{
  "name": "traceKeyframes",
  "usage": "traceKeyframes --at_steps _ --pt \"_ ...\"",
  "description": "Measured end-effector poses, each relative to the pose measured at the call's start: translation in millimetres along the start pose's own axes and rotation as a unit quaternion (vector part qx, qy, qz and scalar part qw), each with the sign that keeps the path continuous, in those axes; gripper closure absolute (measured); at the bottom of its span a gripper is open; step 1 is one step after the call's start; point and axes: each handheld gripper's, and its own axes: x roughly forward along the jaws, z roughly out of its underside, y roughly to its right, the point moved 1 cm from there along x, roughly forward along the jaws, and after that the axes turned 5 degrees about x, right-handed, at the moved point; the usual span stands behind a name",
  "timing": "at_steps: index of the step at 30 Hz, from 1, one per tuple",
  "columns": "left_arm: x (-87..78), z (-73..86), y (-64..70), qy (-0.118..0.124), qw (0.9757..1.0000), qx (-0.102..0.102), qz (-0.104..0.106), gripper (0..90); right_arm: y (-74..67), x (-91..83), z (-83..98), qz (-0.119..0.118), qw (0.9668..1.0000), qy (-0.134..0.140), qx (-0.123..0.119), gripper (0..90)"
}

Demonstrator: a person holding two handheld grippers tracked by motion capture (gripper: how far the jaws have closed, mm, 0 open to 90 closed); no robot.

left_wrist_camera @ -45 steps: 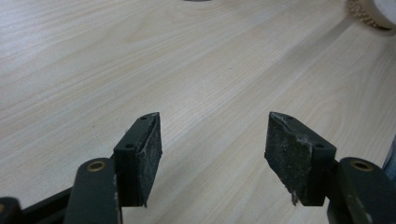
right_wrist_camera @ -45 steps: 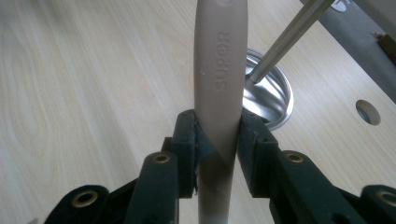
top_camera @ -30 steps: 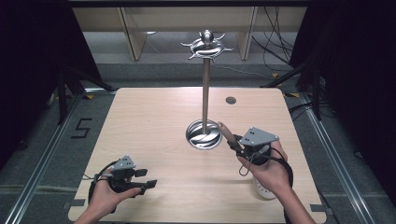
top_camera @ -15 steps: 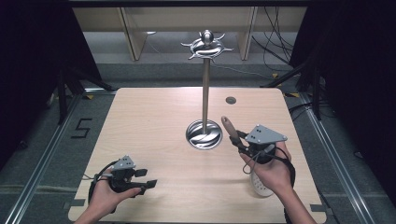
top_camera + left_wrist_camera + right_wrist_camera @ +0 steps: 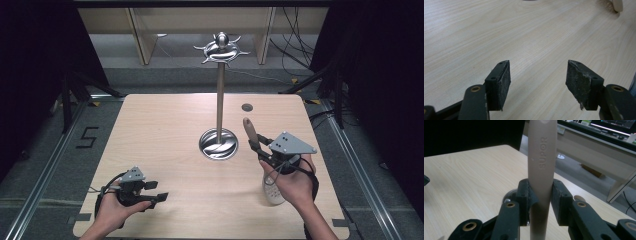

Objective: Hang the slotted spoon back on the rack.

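Clamping a beige utensil handle marked SUPOR, the right gripper sits right of centre in the high view, handle tilted up beside the steel stand. Left gripper, lower left, hangs over bare table, jaws spread apart with nothing between.

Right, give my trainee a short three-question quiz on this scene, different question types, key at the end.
1. True or false: the left gripper is clamped on something.
2. What is the right gripper holding? A) a beige utensil handle B) a metal stand C) a cable
3. Fill in: the tall metal stand rises from a round ____ on the table.

Key
1. False: its jaws stand apart over bare wood.
2. A: the jaws press the handle from both sides.
3. base
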Motion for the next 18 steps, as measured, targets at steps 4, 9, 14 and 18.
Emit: traceKeyframes --at_steps 4,9,14,18 --pt "0.0 0.1 -0.1 0.000 1.0000 0.000 0.000 35.6 0.4 -1.3 -1.5 -0.004 1.0000 0.004 0.006 70.6" --pt "0.2 0.0 -0.1 0.000 1.0000 -0.001 0.000 35.6 1.5 -3.5 -4.3 -0.008 0.9999 0.007 0.012 70.6" --pt "0.3 0.1 -0.3 0.000 1.0000 -0.001 -0.001 35.5 1.2 -4.2 -7.6 -0.002 0.9998 0.020 0.009 70.6" --pt "0.0 0.2 -0.5 0.000 1.0000 -0.002 -0.001 35.6 -2.3 -5.2 -12.1 -0.001 0.9994 0.032 0.013 70.6"
